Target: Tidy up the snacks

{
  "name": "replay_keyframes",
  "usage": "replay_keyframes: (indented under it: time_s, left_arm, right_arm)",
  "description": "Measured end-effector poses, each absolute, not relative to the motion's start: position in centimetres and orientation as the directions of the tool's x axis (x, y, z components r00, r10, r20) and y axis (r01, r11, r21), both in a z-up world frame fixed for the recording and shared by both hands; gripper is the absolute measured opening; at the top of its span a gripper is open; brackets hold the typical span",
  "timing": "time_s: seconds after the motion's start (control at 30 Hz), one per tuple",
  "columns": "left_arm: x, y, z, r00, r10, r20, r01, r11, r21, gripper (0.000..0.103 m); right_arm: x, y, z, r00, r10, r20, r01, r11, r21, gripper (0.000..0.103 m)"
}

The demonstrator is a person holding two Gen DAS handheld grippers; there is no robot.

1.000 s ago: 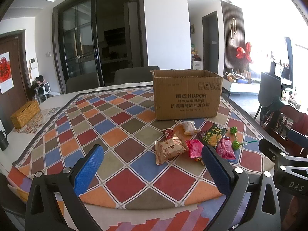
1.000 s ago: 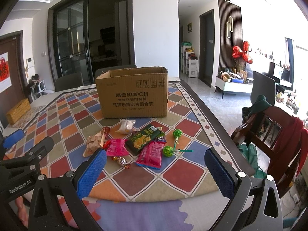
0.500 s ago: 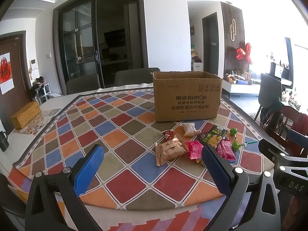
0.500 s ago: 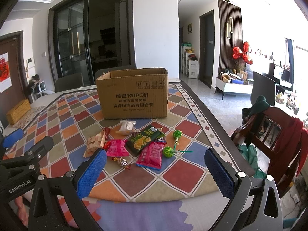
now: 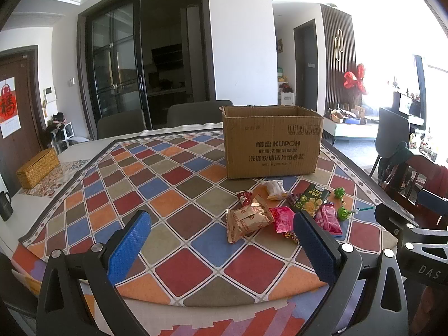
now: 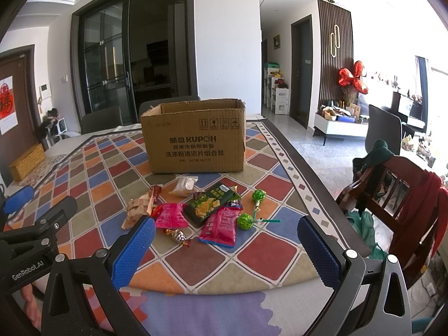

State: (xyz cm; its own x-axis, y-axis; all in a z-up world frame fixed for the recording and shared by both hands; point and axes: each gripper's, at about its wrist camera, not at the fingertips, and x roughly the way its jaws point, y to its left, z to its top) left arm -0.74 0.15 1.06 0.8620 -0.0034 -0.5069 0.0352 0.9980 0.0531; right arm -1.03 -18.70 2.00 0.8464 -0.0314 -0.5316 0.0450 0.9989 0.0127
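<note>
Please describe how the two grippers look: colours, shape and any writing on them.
Both are black angular frames with silver screws. Each carries two fingers faced with blue dimpled pads. The left gripper reads "GenRobot.AI" on its side in white; the right gripper reads "DAS". No cables or sleeves are visible.

cardboard box (image 5: 273,145) sits slightly lower in left wrist view than one second ago; brown snack packet (image 5: 249,221) drops likewise. same small slide in right wrist view: box and pink snack packet (image 6: 221,226) edge down and touch right. left gripper (image 6: 51,197), at left edge of right wrist view, rides slightly higher. right gripper (image 5: 406,207), at right edge of left wrist view, sits slightly lower. all shifts tiny.
</note>
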Motion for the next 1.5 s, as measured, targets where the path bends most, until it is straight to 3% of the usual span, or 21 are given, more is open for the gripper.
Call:
replay_keyframes:
  time_s: [0.5, 0.67, 1.0, 1.33, 1.5]
  left_arm:
    - [-0.2, 0.5, 1.3, 0.863, -0.012, -0.505, 0.053, 0.996, 0.068, 0.103]
    - [1.2, 1.0, 0.2, 0.861, -0.016, -0.508, 0.080, 0.991, 0.106, 0.095]
    - [5.5, 1.0, -4.3, 0.785, -0.076, -0.615, 0.177, 0.979, 0.104, 0.087]
    - [8.3, -0.8, -7.5, 0.736, -0.122, -0.666, 0.286, 0.948, 0.142, 0.082]
    - [9.0, -1.1, -8.5, 0.715, -0.142, -0.685, 0.330, 0.932, 0.151, 0.082]
  right_arm:
    - [0.6, -17.8, 1.5, 0.823, -0.001, -0.568, 0.002, 1.000, 0.001, 0.103]
    - [2.2, -16.9, 0.4, 0.811, 0.026, -0.585, -0.044, 0.999, -0.016, 0.100]
    - [5.7, -14.8, -2.7, 0.747, 0.086, -0.659, -0.138, 0.990, -0.027, 0.081]
    - [9.0, -13.8, -6.3, 0.651, 0.134, -0.747, -0.195, 0.981, 0.006, 0.057]
    - [9.7, -13.6, -7.3, 0.619, 0.142, -0.772, -0.209, 0.978, 0.013, 0.050]
